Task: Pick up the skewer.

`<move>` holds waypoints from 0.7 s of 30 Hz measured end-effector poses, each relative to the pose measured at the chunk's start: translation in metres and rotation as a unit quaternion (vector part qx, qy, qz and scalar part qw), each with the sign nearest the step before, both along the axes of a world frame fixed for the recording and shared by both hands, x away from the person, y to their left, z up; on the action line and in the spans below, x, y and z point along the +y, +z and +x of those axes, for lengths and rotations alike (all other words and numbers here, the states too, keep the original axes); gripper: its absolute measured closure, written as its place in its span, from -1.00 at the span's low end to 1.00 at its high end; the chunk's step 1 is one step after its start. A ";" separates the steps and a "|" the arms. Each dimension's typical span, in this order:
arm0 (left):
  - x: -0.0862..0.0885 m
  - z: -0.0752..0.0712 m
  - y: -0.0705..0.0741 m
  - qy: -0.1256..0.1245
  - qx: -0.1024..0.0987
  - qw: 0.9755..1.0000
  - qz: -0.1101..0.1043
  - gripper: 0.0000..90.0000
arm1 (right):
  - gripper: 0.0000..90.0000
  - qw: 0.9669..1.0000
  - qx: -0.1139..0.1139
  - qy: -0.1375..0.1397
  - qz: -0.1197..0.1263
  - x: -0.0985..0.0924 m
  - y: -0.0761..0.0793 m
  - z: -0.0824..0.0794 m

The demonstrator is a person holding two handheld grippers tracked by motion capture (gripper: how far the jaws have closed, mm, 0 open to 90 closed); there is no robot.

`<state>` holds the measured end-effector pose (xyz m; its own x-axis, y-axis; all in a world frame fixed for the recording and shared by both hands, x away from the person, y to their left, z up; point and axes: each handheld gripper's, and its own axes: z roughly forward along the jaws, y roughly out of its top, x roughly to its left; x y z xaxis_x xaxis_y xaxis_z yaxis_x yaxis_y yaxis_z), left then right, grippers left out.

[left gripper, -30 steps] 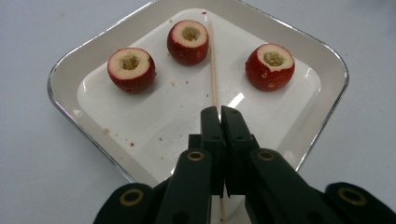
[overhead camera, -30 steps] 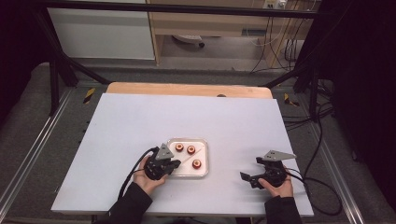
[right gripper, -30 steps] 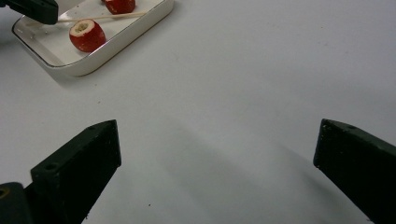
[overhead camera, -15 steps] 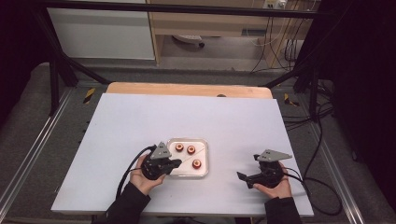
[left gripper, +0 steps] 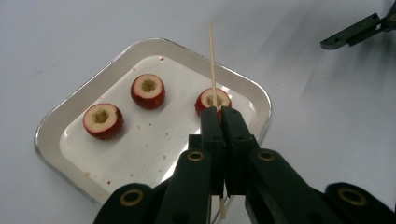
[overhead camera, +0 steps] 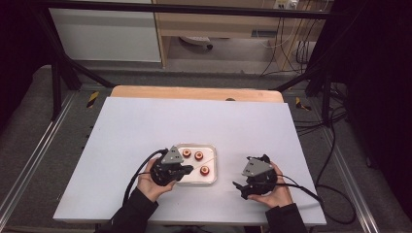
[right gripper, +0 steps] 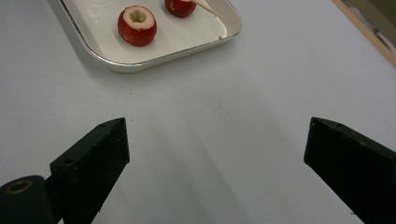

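A shallow metal tray [overhead camera: 213,162] on the white table holds three cored red fruits [left gripper: 103,121] [left gripper: 148,91] [left gripper: 213,99]. My left gripper [left gripper: 219,113] is shut on a thin wooden skewer [left gripper: 212,60] that points up over the nearest fruit. In the high view this left gripper [overhead camera: 190,170] rests at the tray's near left edge. To the tray's right, my right gripper [overhead camera: 239,190] hovers over bare table with its jaws wide apart. In its own view the right gripper [right gripper: 215,140] holds nothing, and the tray [right gripper: 154,58], a fruit [right gripper: 137,25] and the skewer tip [right gripper: 208,8] lie ahead.
A wooden strip [overhead camera: 194,92] runs along the table's far edge. Metal frame rails [overhead camera: 29,160] flank both sides, and cables [overhead camera: 335,145] trail off to the right. White table surface [overhead camera: 194,121] stretches beyond the tray.
My right gripper has shifted left, closer to the tray. The left gripper has stayed by the tray with the skewer.
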<state>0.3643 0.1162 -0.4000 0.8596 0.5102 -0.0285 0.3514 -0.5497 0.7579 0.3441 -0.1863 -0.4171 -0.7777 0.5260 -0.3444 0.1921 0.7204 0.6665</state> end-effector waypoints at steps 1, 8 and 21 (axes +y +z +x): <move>-0.006 0.000 0.001 -0.008 0.001 1.000 0.006 0.97 | -0.78 1.000 -0.010 0.011 -0.018 0.006 0.003 -0.001; -0.025 0.000 0.004 -0.027 0.004 0.999 0.019 0.97 | -0.54 0.995 -0.047 0.058 -0.060 0.018 0.007 -0.003; -0.061 0.002 -0.002 -0.065 0.016 0.997 0.044 0.97 | 0.15 0.961 -0.132 0.164 -0.178 0.031 0.000 -0.005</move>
<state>0.3661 0.0554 -0.4019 0.9179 0.3965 -0.0167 0.2959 -0.6558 0.6945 0.3388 -0.1555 -0.4176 -0.7425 0.0800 -0.6651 -0.2262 0.9046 0.3614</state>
